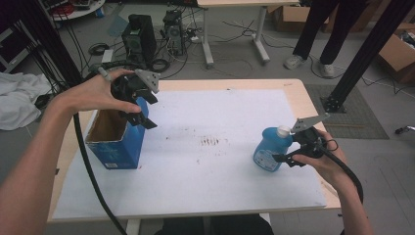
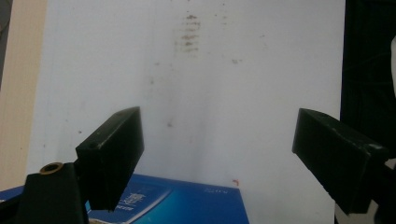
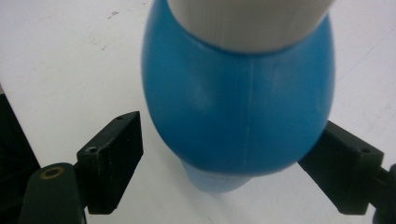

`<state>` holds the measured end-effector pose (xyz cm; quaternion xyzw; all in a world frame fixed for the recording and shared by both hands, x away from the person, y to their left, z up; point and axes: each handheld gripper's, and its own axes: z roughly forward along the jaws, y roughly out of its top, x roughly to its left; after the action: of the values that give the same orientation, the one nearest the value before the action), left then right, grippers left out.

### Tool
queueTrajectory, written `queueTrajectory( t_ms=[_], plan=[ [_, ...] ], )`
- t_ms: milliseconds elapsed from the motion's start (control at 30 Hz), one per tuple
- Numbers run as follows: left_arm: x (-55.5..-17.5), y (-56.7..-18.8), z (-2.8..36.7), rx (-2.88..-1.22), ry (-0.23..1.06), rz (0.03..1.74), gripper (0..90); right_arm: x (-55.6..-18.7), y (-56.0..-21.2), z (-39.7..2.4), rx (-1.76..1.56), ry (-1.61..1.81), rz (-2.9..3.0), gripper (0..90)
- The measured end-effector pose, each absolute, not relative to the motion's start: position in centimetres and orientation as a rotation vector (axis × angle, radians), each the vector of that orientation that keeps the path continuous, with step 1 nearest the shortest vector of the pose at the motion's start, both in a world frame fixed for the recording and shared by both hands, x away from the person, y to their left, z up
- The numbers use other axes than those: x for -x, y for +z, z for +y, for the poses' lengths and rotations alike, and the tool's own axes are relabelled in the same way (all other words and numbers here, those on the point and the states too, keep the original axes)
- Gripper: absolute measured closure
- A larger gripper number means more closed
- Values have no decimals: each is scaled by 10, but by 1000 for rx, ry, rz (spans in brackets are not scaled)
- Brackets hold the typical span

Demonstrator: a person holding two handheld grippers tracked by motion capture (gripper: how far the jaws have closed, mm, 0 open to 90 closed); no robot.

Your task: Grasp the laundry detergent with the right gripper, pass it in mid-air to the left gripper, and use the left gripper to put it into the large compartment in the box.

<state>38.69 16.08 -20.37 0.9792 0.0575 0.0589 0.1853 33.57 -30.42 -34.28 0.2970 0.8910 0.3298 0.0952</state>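
Clearly the matter turns on the blue bottle (image 1: 268, 151) and the right tool (image 1: 289, 155): the bottle stands upright on the white sheet of the bench (image 1: 220, 166), at the person's right, and the right tool sits just beside it on the side toward the bench's right edge, jaws spread wide to either side of the bottle's body. In the right gripper view the round blue belly (image 3: 238, 116) lies between the two black jaws, the right jaw touching or nearly touching it and the left jaw apart from it, with the white cap (image 3: 252, 21) above; so the bottle is bracketed but, by my judgement, not yet gripped. Its long axis runs up and down, the jaws across it, which suits a squeeze on the body. The left tool (image 1: 139, 110) hovers well apart, over the open top of a blue carton (image 1: 117, 144) at the bench's left; its jaws are also wide and hold nothing, and its own view looks past the carton's rim (image 2: 187, 205) onto the stained sheet (image 2: 189, 39). Nothing lies between bottle and carton except bare sheet with brown marks (image 1: 210, 142). The right hand is plainly the nearer one to the bottle.
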Motion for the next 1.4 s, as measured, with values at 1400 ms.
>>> queueTrajectory(
  t_ms=[1400],
  plan=[
    [-387, -206, 163, -2753, 164, 170, 172, -330, -371, -296, -893, 1121, 2453, 242]
  ],
)
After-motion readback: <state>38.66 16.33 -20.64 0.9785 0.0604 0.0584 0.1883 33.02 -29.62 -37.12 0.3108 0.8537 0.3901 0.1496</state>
